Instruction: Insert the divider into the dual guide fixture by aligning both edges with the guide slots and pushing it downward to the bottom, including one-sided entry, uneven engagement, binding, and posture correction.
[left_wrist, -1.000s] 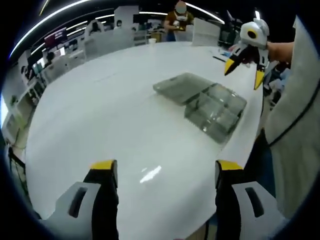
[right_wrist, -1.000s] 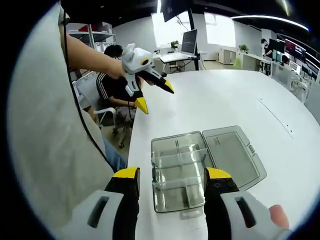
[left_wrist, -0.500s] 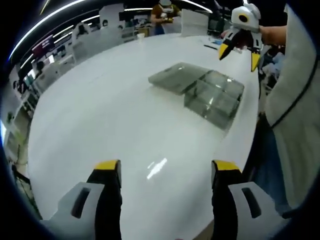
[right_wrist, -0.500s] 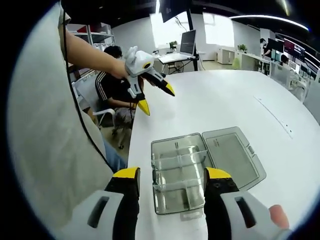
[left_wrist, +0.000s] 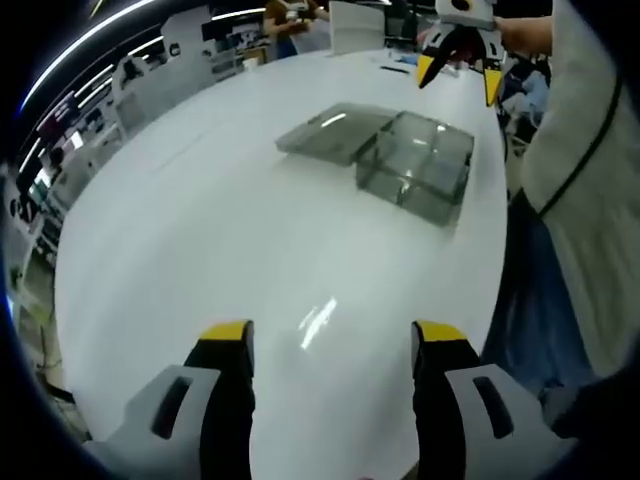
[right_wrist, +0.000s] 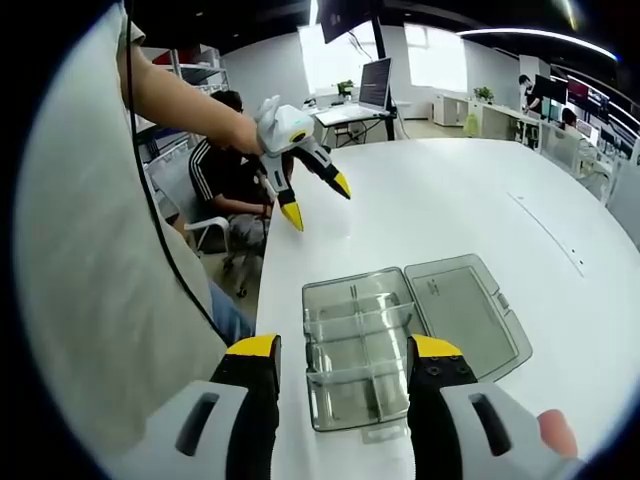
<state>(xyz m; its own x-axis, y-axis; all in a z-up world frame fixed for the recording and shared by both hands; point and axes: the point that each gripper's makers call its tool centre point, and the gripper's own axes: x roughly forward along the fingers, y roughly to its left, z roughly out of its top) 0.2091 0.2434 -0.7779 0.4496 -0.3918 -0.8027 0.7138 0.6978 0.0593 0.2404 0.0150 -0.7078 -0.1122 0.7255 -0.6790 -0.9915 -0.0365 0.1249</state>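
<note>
Though partly jaw-hidden, clear box (right_wrist: 370, 345)

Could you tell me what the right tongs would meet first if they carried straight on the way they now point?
Probably the clear compartment box, which sits directly ahead between the open right tongs, its lid lying open beside it; the depth is hard to judge.

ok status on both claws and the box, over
Left claw open, empty, over bare table. Right claw open, empty, above clear box, lid flat open. Dividers seated; path clear.
</note>
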